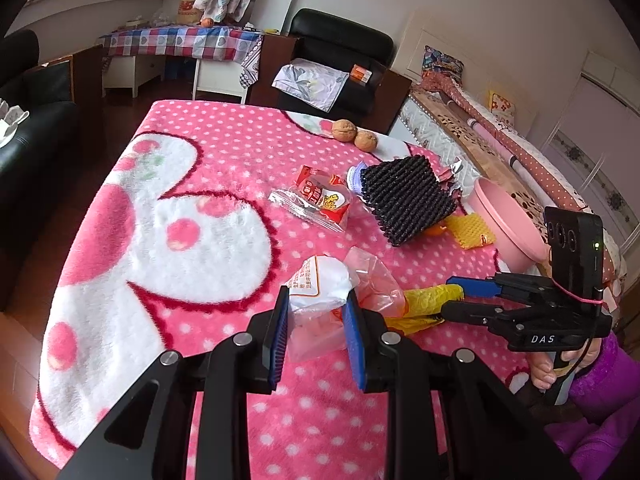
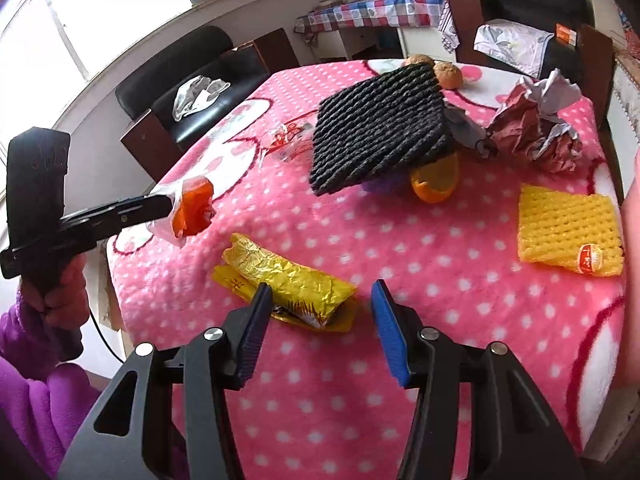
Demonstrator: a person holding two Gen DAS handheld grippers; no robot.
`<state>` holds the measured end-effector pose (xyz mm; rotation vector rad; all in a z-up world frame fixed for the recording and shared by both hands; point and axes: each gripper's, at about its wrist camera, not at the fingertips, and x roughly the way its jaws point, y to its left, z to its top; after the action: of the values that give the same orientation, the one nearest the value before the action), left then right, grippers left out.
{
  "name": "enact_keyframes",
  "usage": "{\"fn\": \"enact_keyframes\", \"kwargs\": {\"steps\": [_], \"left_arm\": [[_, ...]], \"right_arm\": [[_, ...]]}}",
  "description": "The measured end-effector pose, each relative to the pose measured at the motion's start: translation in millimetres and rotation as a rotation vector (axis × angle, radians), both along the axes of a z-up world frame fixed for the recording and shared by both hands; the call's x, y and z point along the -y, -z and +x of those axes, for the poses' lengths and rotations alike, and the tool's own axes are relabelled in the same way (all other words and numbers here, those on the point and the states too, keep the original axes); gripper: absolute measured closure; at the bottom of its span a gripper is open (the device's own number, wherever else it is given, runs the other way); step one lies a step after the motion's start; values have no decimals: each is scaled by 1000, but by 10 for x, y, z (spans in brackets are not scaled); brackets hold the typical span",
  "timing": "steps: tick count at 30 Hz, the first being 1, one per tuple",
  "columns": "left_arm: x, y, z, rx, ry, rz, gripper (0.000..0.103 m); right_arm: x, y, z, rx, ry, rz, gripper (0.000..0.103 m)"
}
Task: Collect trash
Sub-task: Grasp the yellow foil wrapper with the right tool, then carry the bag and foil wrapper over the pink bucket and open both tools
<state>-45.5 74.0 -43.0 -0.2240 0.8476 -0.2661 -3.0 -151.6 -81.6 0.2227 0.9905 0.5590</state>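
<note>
My left gripper [image 1: 316, 334] is shut on a crumpled clear plastic bag [image 1: 320, 280] with white and orange print, held just above the pink dotted blanket [image 1: 224, 176]. In the right wrist view this left gripper [image 2: 166, 206] comes in from the left with the bag [image 2: 192, 210] at its tips. My right gripper [image 2: 322, 320] is open, its pads astride the near end of a yellow foil wrapper [image 2: 288, 280] that lies on the blanket. The left wrist view shows the right gripper [image 1: 448, 295] around the same wrapper [image 1: 428, 300].
More litter lies further out: a black foam mesh [image 2: 380, 128], an orange peel [image 2: 436, 184], a yellow foam net [image 2: 568, 236], crumpled paper [image 2: 536, 132], a red snack wrapper [image 1: 320, 200]. Two walnuts [image 1: 354, 134] sit at the far edge. A pink basin [image 1: 504, 224] stands at the right.
</note>
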Motion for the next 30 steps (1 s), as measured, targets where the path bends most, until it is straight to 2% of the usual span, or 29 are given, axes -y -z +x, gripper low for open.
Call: {"fn": "enact_keyframes", "kwargs": {"steps": [1,2,6,11,21,30], "left_arm": [[-5,-7,-7,2,-1,1,78],[-6,-17,-8,3,-2,1,78],[8,-56,-18,11,-3,4,78],[61,-114,-13,21,0,4,78],[322,-281,81,66,36,-7,78],[845,-524,273,121,124,-28,78]], "right_arm": [[-11,1,-3,0,-8,-5,56],[-21,2,-18,1,-20,-5,67],[-29,0,-65,4,-27,2,81],[75,-61,-166,29,18,35,91],[520,-339,-448,144,214,85,96],[1090,-534,-632,228,449,61,96]]}}
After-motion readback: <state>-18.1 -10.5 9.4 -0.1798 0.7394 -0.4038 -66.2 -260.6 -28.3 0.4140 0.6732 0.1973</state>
